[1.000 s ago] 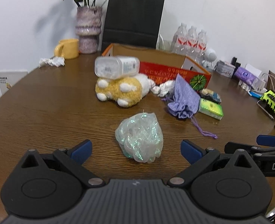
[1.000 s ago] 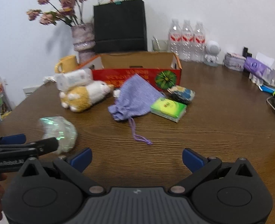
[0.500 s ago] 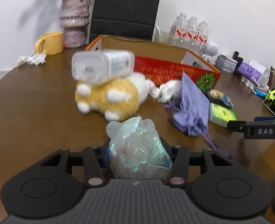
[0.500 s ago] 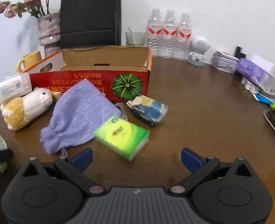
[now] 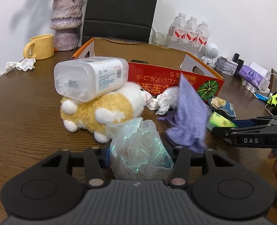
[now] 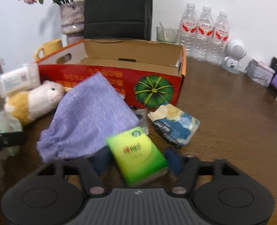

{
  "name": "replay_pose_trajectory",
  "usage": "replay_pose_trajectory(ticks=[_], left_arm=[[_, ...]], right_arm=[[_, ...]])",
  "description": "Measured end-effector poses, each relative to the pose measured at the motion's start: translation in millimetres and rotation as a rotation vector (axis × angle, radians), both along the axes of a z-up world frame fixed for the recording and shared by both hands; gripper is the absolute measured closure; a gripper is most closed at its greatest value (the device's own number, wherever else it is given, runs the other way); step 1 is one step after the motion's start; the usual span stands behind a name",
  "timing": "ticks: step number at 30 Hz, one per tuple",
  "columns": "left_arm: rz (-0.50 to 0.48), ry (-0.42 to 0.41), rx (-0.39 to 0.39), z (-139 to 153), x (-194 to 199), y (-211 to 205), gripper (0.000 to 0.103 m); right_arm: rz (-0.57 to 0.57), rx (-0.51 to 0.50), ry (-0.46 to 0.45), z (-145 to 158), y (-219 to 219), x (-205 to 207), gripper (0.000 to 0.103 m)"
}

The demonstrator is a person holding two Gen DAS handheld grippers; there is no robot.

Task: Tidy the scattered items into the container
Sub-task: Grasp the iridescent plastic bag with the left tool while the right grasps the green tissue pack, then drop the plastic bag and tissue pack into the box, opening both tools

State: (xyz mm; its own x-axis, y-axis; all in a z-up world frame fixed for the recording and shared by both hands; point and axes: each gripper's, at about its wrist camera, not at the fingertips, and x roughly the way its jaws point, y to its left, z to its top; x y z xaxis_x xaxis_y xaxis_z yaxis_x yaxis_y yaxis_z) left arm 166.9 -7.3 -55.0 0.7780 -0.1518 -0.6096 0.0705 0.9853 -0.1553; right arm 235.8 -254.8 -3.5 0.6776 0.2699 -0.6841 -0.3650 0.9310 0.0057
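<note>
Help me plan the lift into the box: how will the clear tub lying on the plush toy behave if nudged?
The clear tub lies tilted on the plush toy, a soft, uneven base, so it will probably slide or tip off. Its rounded plastic walls look smooth, likely slippery. It seems filled with cotton swabs, so probably light.

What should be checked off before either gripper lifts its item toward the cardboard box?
1. Left gripper has the iridescent bag between its fingers: ok, the bag is squeezed between them.
2. Right gripper on the green tissue pack: cannot tell; its jaws have just been closing with the pack between them, but blur hides contact.
3. Purple pouch clear of the right grip: not ok, its edge lies against the pack.
4. Cardboard box open with room: ok, the visible interior looks empty.
5. Plush toy clear of the left lift: cannot tell, it looks very close to the bag.
</note>
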Motion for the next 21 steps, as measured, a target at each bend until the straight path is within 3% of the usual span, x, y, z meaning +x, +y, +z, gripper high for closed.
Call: replay_pose_trajectory(ticks=[8,14,18,21], left_arm=[[-0.018,-0.032,-0.026,8,-15,2,0.053],[-0.072,-0.127,-0.066,44,-28,5,0.053],[-0.085,-0.244,-0.087,85,-5,11,0.053],[-0.05,-0.279,-0.117,102,31,19,0.053]], right_arm=[[-0.032,0.08,-0.055,11,-5,-33,0.057],[-0.036,0.139,-0.164,51,-5,-48,0.057],[-0.047,0.207,-0.253,86,1,-30,0.057],[-0.058,0.24,-0.281,99,12,2,0.057]])
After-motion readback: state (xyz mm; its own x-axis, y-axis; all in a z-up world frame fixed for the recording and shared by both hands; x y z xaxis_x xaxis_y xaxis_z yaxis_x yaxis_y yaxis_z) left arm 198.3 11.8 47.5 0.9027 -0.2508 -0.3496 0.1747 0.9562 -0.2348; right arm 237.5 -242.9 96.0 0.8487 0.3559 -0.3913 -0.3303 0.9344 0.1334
